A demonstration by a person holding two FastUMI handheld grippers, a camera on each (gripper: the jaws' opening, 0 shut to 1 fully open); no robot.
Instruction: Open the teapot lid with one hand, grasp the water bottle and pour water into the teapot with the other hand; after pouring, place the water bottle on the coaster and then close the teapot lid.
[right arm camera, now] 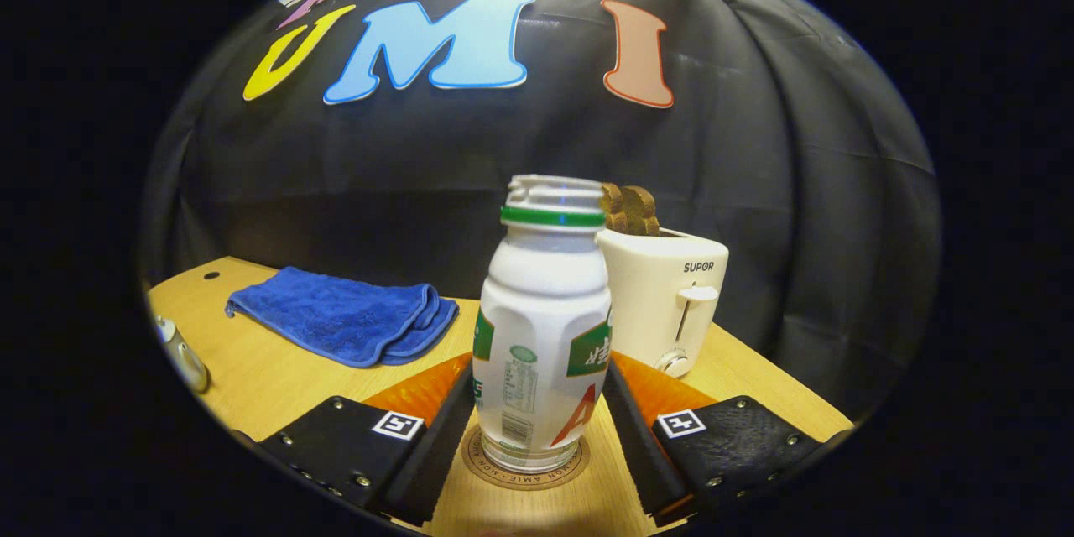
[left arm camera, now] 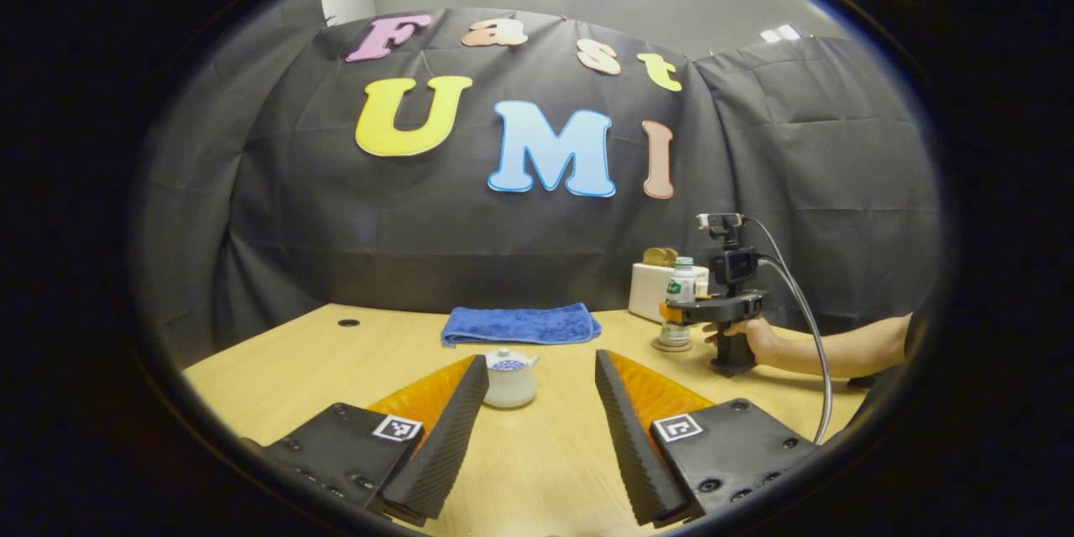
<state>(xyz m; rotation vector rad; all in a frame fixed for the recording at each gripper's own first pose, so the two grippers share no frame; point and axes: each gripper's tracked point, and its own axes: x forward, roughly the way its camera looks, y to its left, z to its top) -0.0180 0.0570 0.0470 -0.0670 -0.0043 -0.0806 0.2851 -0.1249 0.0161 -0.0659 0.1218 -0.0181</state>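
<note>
Covering most of both views, the wooden table (left arm camera: 277,369) carries all the things. At its back edge lies a folded blue towel (left arm camera: 520,324), and more to the right stands a white toaster (right arm camera: 663,302) with brown slices sticking out of the top.

In the right gripper view, the water bottle (right arm camera: 544,327) stands upright on a round coaster (right arm camera: 524,466), directly in front of the toaster. The bottle is white with a green ring below the neck, and I see no cap on it. The right gripper (right arm camera: 537,419) has one finger on each side of the bottle, very close to its lower part. If both fingers really press on it I cannot tell; on the left side there seems to be a narrow gap. In the left gripper view the same gripper appears farther off at the bottle, with a hand (left arm camera: 751,340) holding its handle and a cable hanging from it.

The left gripper (left arm camera: 541,415) hangs above the table with its fingers wide apart and nothing between them. Just beyond the fingertips, close to the left finger, stands the small white teapot (left arm camera: 510,382). Its lid (left arm camera: 507,362), with a blue pattern, sits on top of the pot.
</note>
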